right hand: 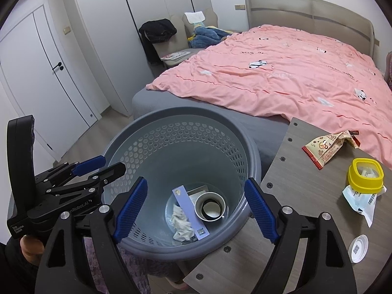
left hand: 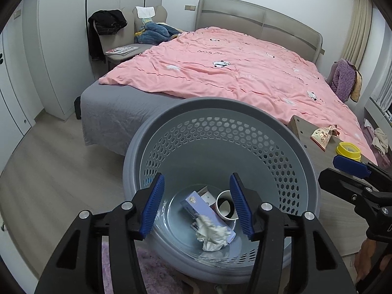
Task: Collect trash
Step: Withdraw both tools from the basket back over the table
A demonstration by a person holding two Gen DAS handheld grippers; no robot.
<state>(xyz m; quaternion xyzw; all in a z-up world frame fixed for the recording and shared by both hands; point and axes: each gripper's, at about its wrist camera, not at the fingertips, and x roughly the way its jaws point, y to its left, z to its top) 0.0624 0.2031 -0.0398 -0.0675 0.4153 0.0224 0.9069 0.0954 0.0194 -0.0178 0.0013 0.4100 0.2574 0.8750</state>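
Observation:
A grey perforated trash basket (left hand: 220, 105) (right hand: 156, 120) stands between the bed and a wooden table. In it lie a pale purple box (left hand: 208, 210) (right hand: 189, 210), a crumpled tissue (left hand: 213, 235) (right hand: 181, 225) and a paper cup (left hand: 226, 205) (right hand: 210, 205). My left gripper (left hand: 197, 205) is open and empty above the basket; it also shows in the right wrist view (right hand: 98, 166). My right gripper (right hand: 196, 210) is open and empty over the basket's near rim. On the table (right hand: 306, 176) lie a snack wrapper (right hand: 328, 147) (left hand: 323, 134), a yellow-lidded container (right hand: 365, 175) (left hand: 348, 150), a white plastic packet (right hand: 362, 203) and a white cap (right hand: 359, 247).
A bed with a pink duvet (left hand: 220, 68) fills the far side. A chair with clothes and a magazine (left hand: 122, 49) stands by the wardrobe (left hand: 61, 49). A pink rug (left hand: 152, 269) lies under the basket. A door (right hand: 44, 78) is at left.

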